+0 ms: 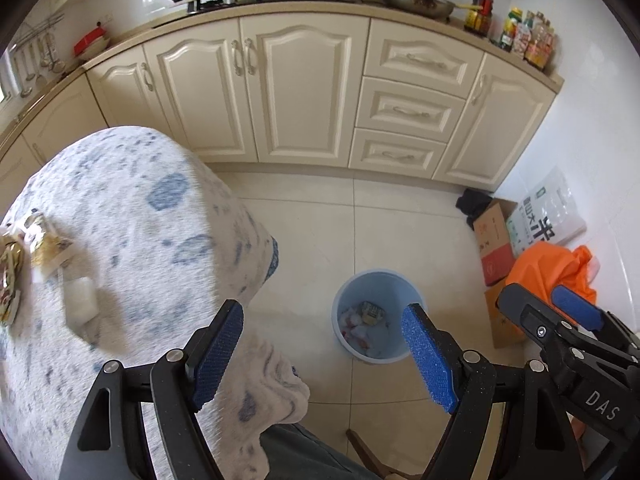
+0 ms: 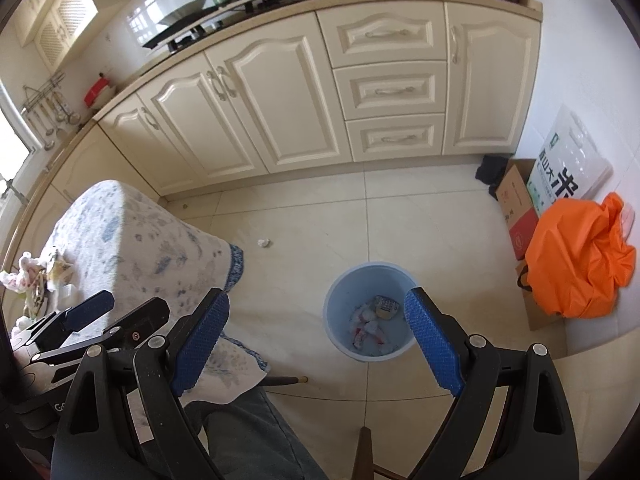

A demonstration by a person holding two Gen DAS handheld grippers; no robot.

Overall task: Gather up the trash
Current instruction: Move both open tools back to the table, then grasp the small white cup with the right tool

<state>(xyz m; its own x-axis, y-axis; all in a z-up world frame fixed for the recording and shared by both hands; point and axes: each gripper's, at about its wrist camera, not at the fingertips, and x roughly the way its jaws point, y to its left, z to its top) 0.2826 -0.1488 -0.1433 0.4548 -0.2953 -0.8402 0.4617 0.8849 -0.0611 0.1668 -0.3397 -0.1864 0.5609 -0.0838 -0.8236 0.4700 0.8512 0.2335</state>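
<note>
The wrappers [image 1: 16, 264] on the surface [image 1: 132, 208] run off the left edge, smeared with blur; the bin [image 2: 340, 344] scraps stay too small to name.

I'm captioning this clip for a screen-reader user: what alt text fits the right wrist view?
An open, empty right gripper points down at a blue bin on the tiled kitchen floor, with wrappers already inside. To the left, more trash lies on a cloth-covered table; one scrap sits on the floor.

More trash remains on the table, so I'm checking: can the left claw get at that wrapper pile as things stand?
Probably yes. The left claw is open and empty, and the wrapper pile lies exposed on the tablecloth with nothing between them.
</note>
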